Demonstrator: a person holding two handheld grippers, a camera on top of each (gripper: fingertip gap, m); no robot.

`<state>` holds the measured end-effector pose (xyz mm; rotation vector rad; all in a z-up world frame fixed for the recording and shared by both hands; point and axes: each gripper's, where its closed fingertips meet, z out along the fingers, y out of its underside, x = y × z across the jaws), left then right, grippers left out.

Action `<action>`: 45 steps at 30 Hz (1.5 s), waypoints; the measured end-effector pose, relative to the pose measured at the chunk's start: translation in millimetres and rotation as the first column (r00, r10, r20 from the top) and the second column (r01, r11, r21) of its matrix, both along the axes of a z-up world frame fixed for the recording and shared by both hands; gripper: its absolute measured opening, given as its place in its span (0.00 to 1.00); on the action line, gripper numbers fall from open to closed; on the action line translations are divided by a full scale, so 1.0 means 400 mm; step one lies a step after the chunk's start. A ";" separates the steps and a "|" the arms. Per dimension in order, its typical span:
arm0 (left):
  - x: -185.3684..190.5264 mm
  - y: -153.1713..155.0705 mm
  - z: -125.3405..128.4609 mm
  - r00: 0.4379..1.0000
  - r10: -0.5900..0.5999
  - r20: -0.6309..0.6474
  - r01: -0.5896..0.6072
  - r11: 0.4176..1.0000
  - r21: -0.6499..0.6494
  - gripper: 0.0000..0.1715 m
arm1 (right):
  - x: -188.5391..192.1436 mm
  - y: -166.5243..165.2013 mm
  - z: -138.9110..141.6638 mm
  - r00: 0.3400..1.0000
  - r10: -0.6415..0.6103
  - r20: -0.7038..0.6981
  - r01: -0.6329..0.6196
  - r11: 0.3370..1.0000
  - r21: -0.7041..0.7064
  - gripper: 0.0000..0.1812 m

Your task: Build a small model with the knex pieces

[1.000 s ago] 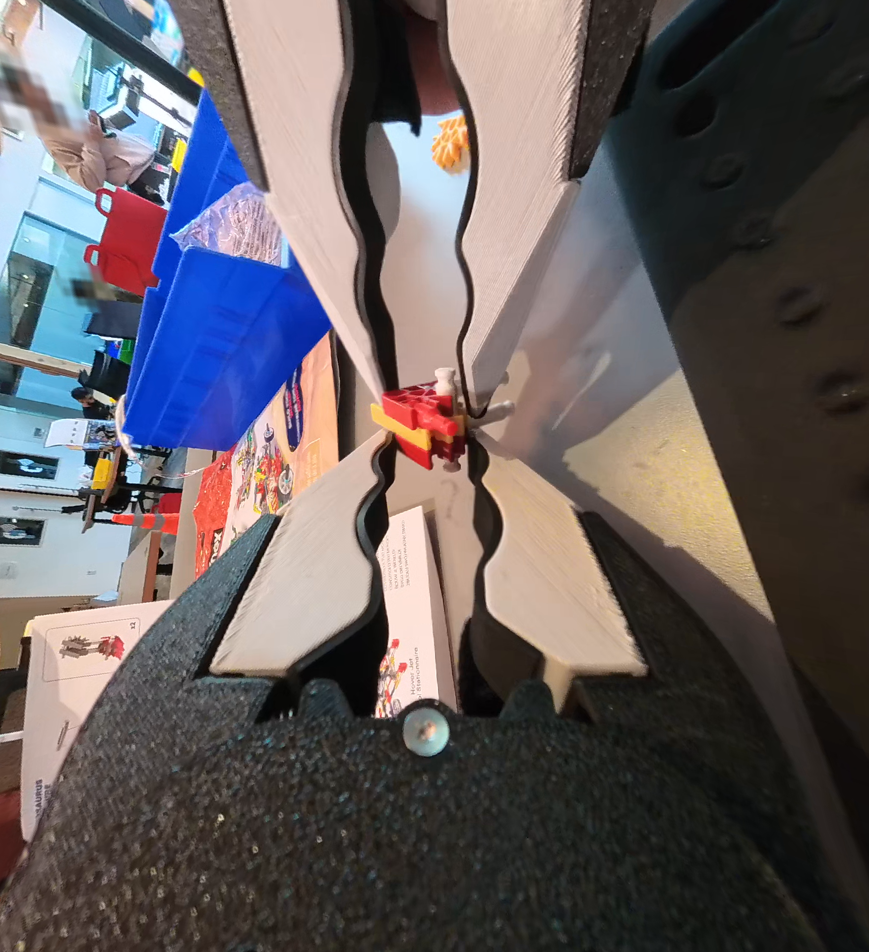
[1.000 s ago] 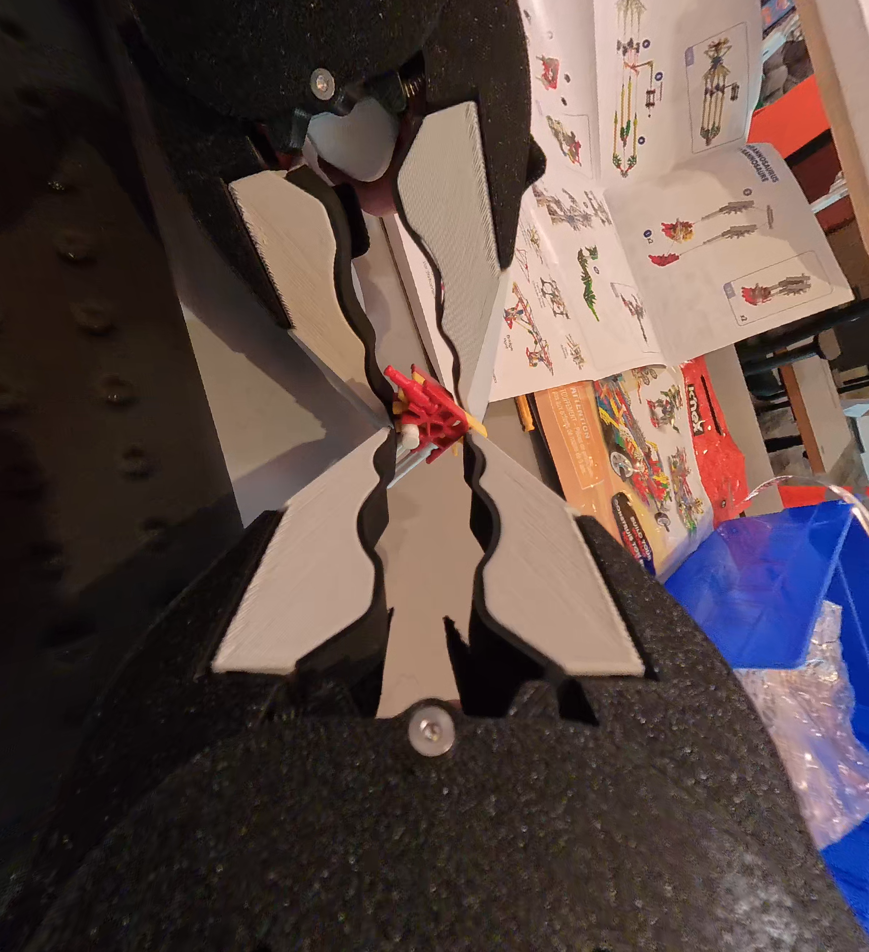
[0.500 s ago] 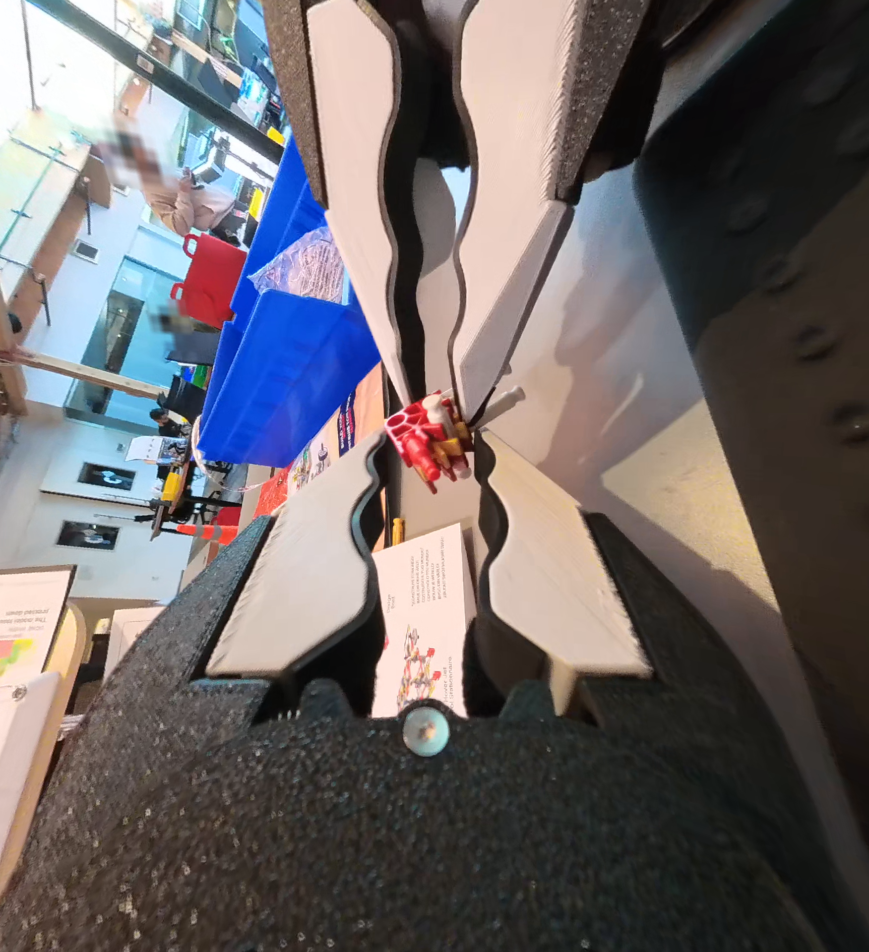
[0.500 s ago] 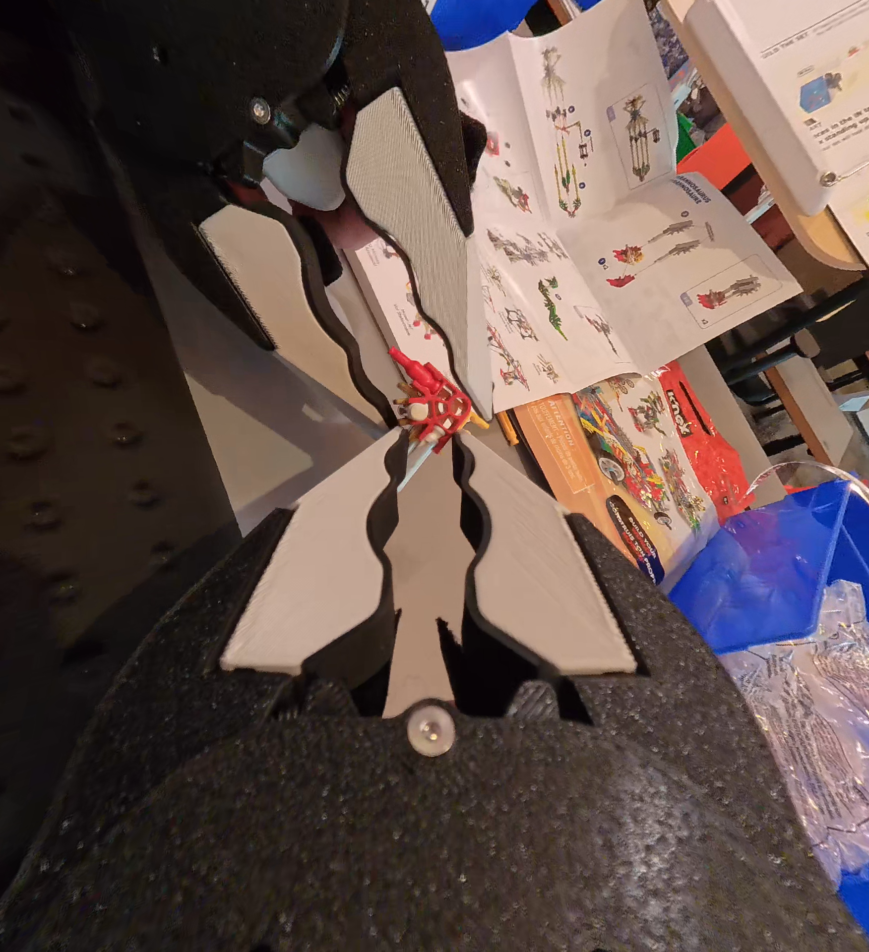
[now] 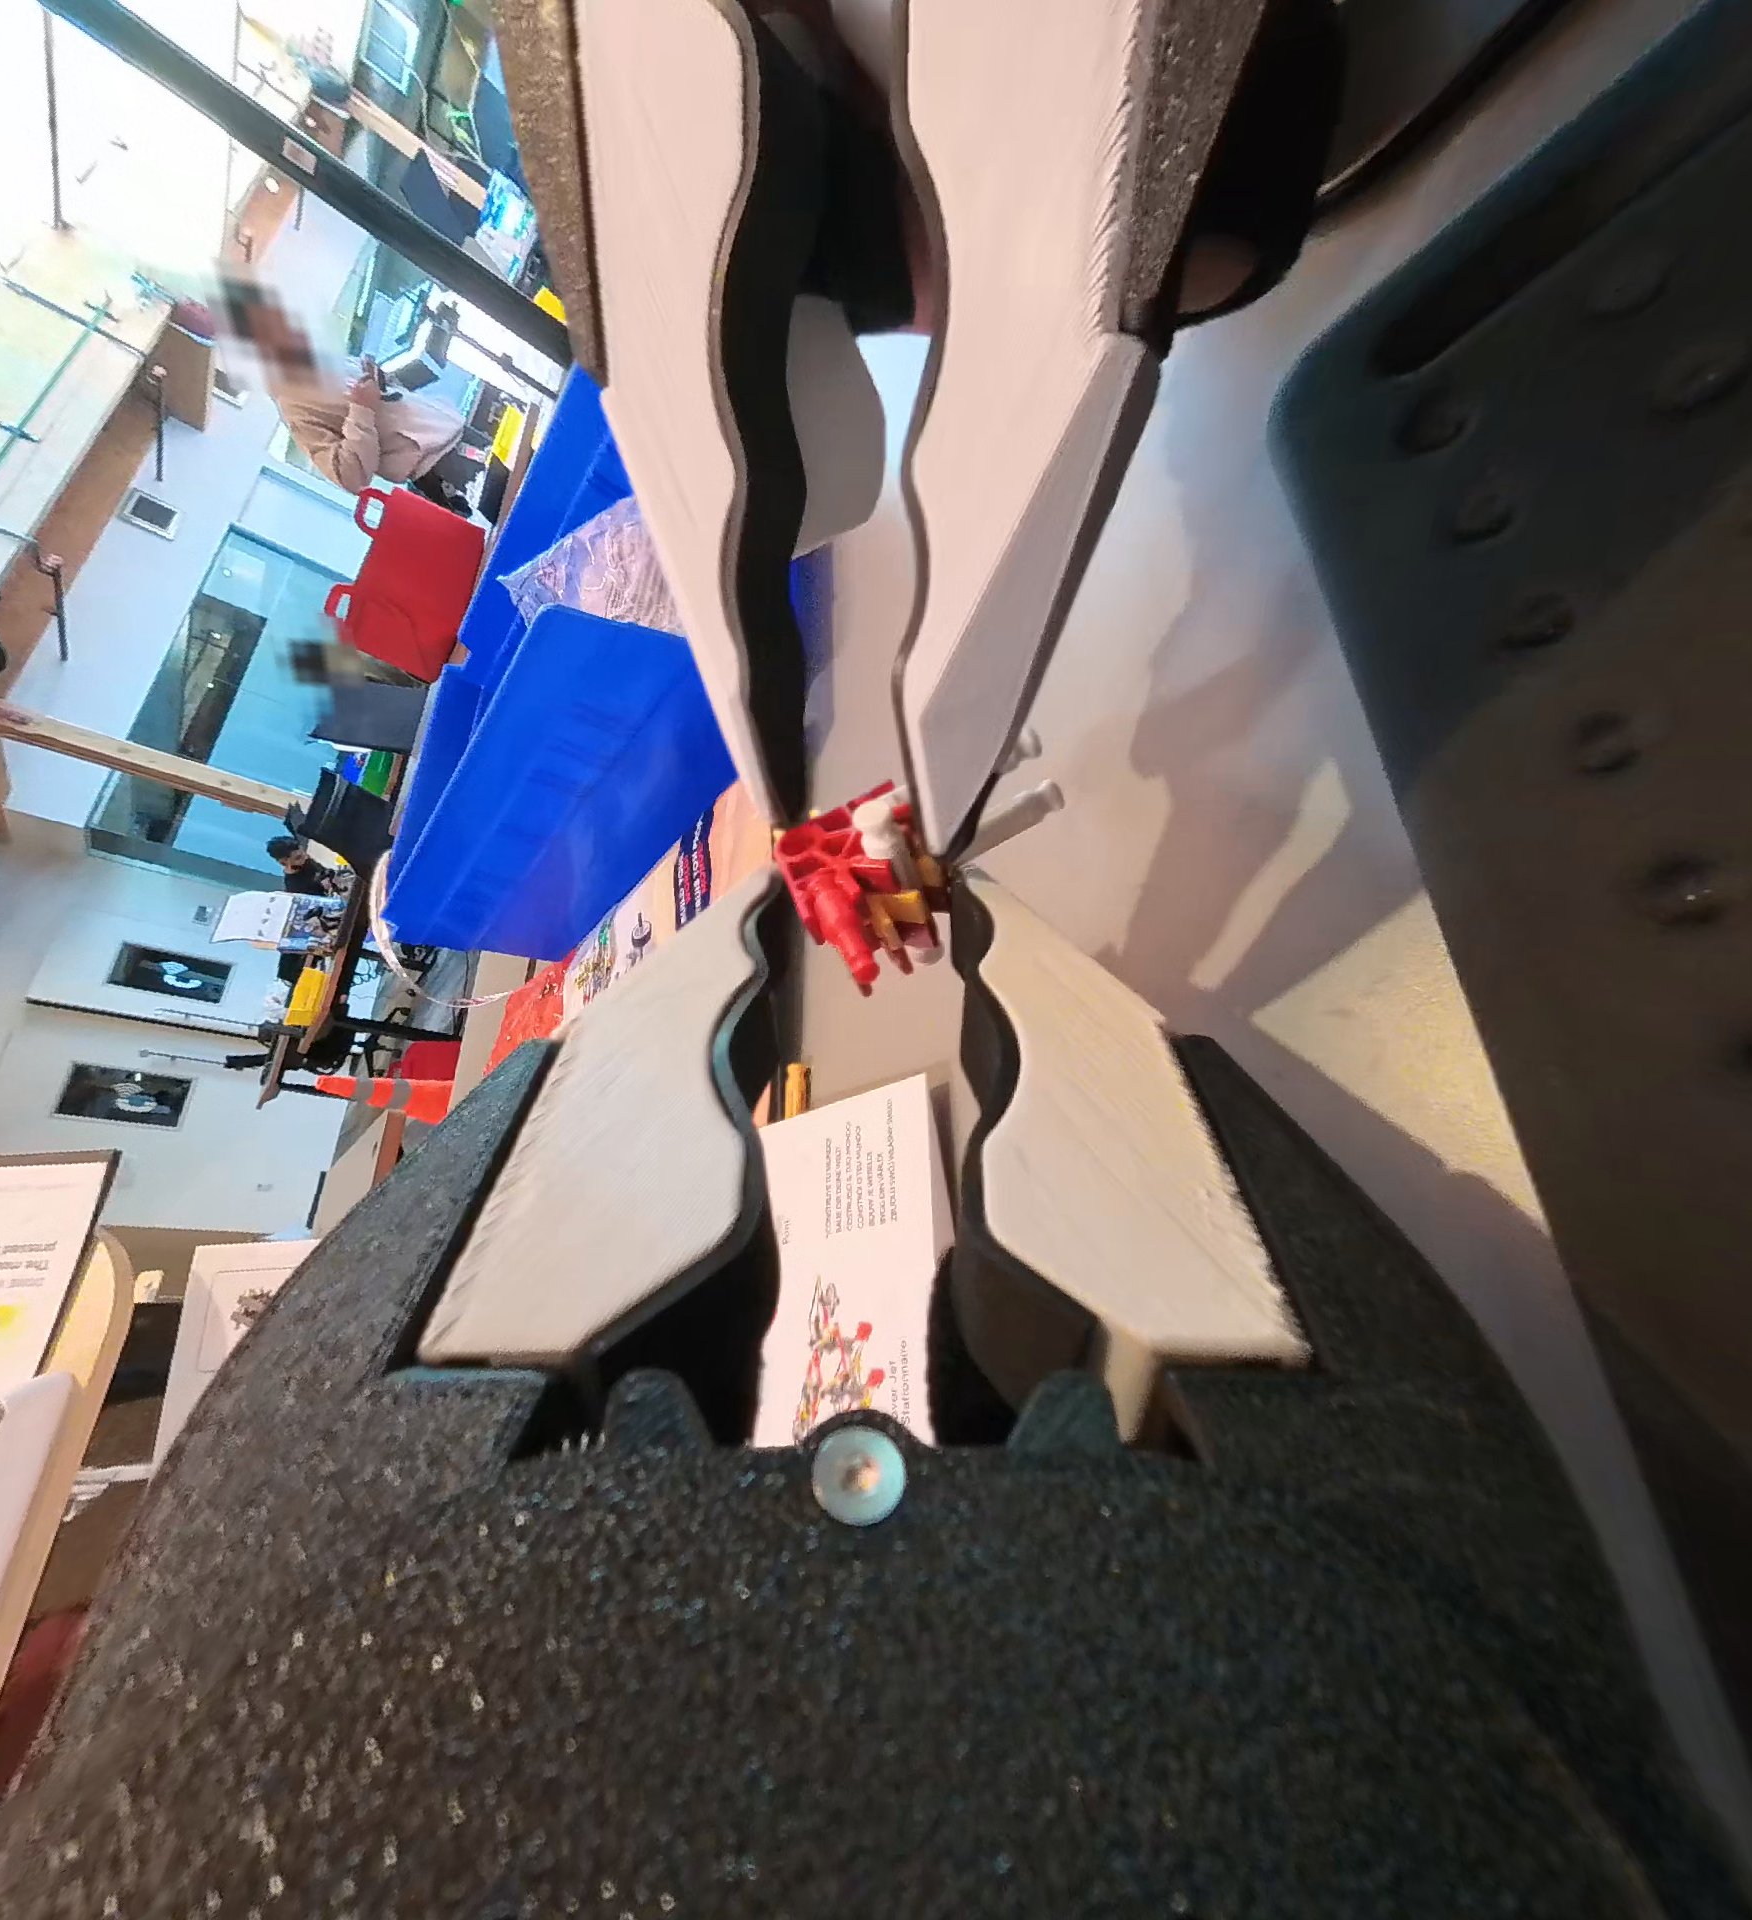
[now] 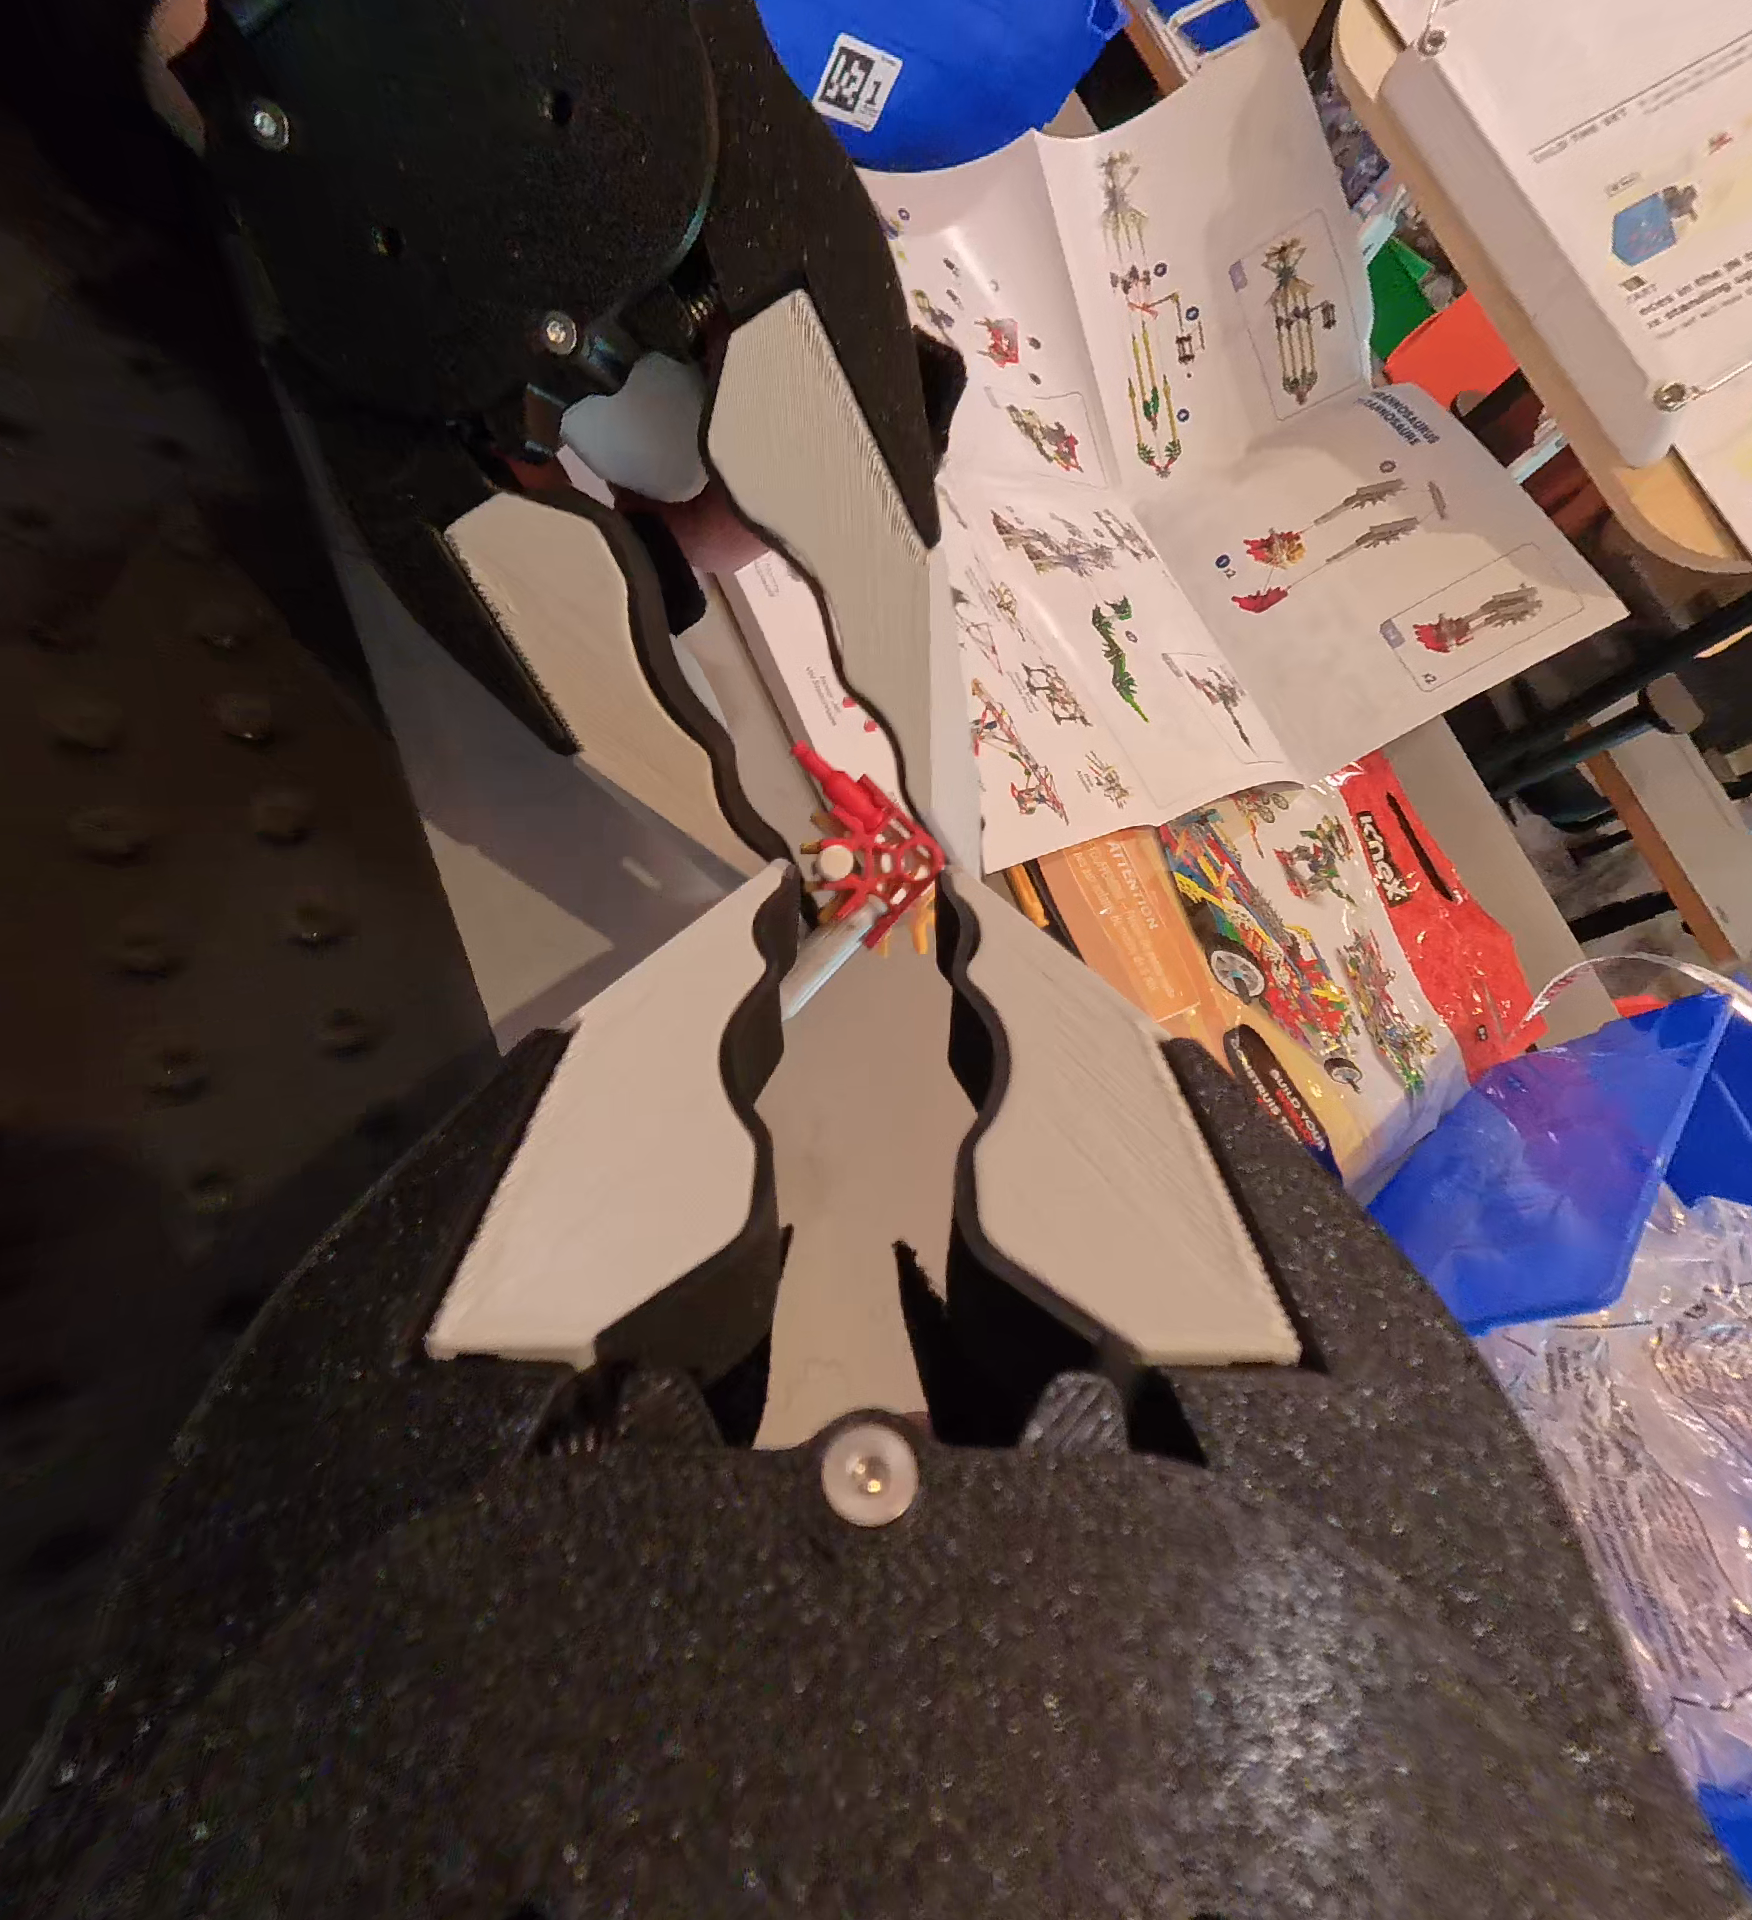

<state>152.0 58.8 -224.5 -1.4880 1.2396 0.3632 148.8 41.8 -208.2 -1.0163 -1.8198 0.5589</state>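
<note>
Where the left wrist view is taken first, the left gripper (image 5: 867, 894) is seen clamped on a small cluster of red, yellow and white plastic construction-toy rods and connectors (image 5: 867, 883), with the right gripper (image 5: 851, 800) closed on the same cluster from the opposite side. Blue plastic bins (image 5: 560, 769) stand beyond.

From the right wrist view, both pairs of jaws are again pinched on the cluster, held above the grey tabletop (image 6: 539, 831) (an unfolded instruction sheet (image 6: 1215, 540) lies behind). The cluster is judged light, stiff and snap-fitted; it is best gripped at the red connector hub.
</note>
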 end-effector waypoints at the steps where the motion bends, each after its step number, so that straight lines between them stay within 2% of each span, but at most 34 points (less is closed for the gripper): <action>1: 0.002 -0.001 -0.001 1.000 -0.004 -0.007 0.004 1.000 0.001 0.15 | -0.004 0.002 -0.001 1.000 -0.009 0.002 0.009 1.000 0.015 0.14; 16: -0.004 0.002 -0.041 1.000 0.006 -0.029 -0.009 0.997 -0.075 0.14 | -0.021 0.005 -0.037 0.997 -0.078 0.014 0.077 0.993 0.087 0.14; 24: 0.006 0.003 -0.055 0.999 -0.011 -0.033 0.007 0.995 -0.096 0.14 | -0.008 0.007 -0.048 0.994 -0.092 0.056 0.089 0.994 0.059 0.14; 28: 0.002 0.005 -0.058 0.999 -0.005 -0.046 0.001 0.996 -0.093 0.14 | 0.007 0.007 -0.045 0.994 -0.086 0.074 0.086 0.996 0.001 0.17; 37: 0.006 0.006 -0.067 0.998 -0.009 -0.067 0.002 0.995 -0.096 0.14 | 0.003 0.012 -0.066 0.988 -0.112 0.107 0.113 0.994 -0.007 0.14; 45: 0.002 0.004 -0.103 0.994 -0.001 -0.113 -0.014 0.991 -0.137 0.14 | -0.002 0.012 -0.101 0.980 -0.122 0.156 0.131 0.990 -0.046 0.13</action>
